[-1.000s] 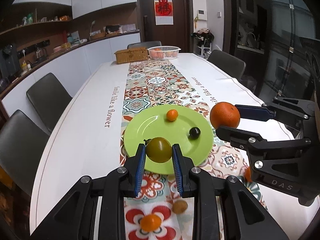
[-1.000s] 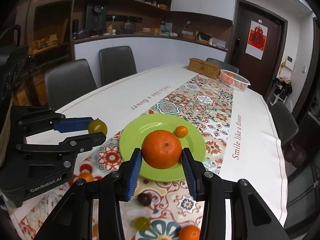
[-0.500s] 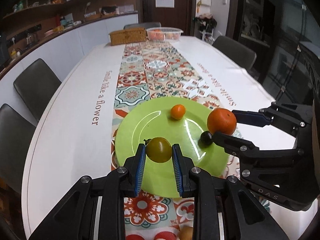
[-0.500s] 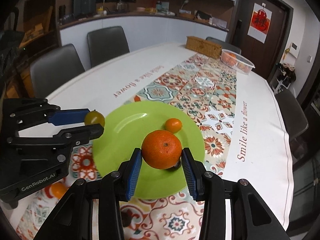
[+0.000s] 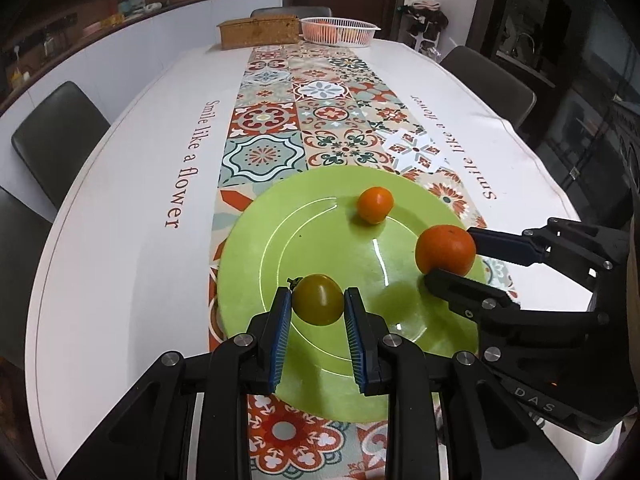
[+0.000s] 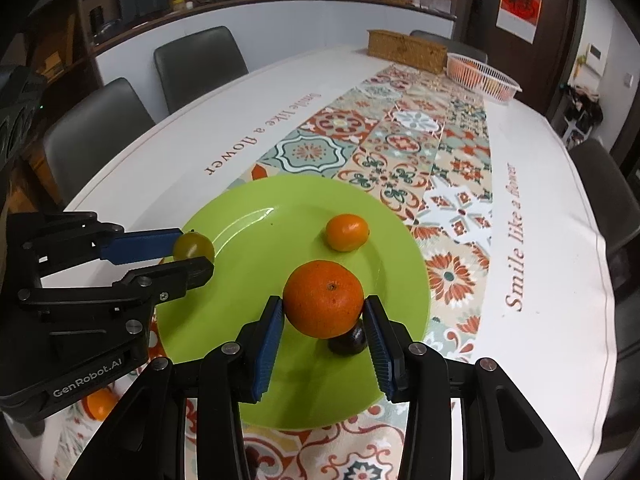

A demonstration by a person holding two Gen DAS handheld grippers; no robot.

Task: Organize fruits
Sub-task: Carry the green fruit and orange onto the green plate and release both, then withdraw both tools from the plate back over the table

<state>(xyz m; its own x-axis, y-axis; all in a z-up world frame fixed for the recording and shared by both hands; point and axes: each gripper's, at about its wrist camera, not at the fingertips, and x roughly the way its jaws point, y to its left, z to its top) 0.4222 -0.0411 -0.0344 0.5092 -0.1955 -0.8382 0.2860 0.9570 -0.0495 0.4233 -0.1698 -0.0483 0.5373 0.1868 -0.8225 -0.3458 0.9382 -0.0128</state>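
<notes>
The orange (image 6: 324, 298) is clamped between the pads of the right gripper (image 6: 324, 320) and hangs over the near right part of the plate (image 6: 240, 216). It reads as firm, round and moderately heavy, with a dimpled skin that gives the ribbed pads fair purchase. The hold is across its widest part, which is the correct place: a grip above or below that line would likely squeeze it out. A small dark fruit (image 6: 350, 340) lies on the plate directly beneath it (partly hidden), so a straight release risks the orange landing on it and rolling.

The green tomato (image 5: 318, 299) is clamped in the left gripper (image 5: 318, 308), over the near left part of the plate. It is judged light, smooth and thin-skinned, so it may slip or bruise. Pressure should stay low. The hold is likewise across its middle, with the stem end turned to the left.

A small tangerine (image 5: 375, 205) rests on the far part of the plate, well apart from both held fruits.

Both grippers point forward and tilt down toward the plate from the near edge of the table (image 5: 120, 184), side by side, left one nearer the plate's rim. Whether either fruit touches the plate cannot be told.
</notes>
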